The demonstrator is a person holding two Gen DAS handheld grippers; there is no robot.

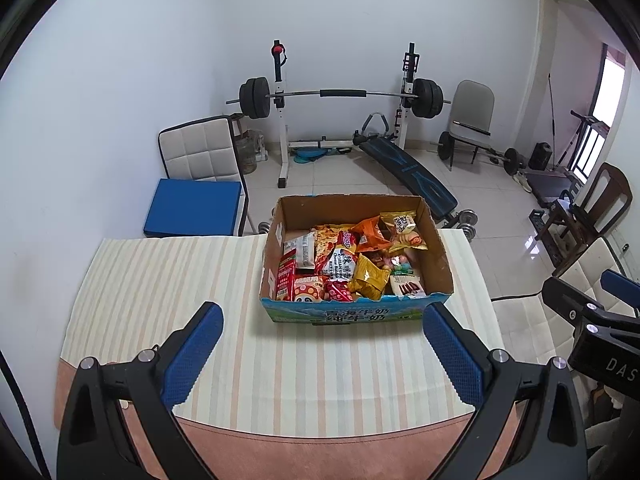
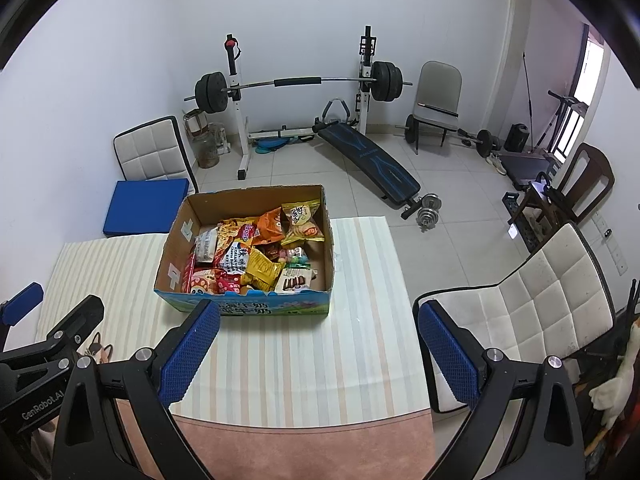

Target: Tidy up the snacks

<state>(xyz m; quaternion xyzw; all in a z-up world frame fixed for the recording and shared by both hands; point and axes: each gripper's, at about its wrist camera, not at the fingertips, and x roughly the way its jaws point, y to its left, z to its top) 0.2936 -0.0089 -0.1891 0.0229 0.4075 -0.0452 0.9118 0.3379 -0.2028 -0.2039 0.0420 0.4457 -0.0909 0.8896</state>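
An open cardboard box (image 1: 434, 240) (image 2: 176, 236) sits at the far middle of a striped tablecloth (image 1: 160, 280) (image 2: 360, 280). It is filled with several snack packets, among them a yellow packet (image 1: 370, 276) (image 2: 262, 268), an orange one (image 1: 370, 234) (image 2: 270, 224) and a red one (image 1: 286, 276). My left gripper (image 1: 322, 354) hovers open in front of the box, nothing between its blue pads. My right gripper (image 2: 318, 354) is open too, empty, near the table's front right. Each gripper shows at the edge of the other's view.
A white padded chair (image 2: 532, 312) stands right of the table. Another chair with a blue cushion (image 1: 192, 208) (image 2: 146, 204) stands behind the table at left. A barbell rack (image 1: 340, 96), a sit-up bench (image 1: 408, 168) and dumbbells (image 2: 428, 208) fill the floor beyond.
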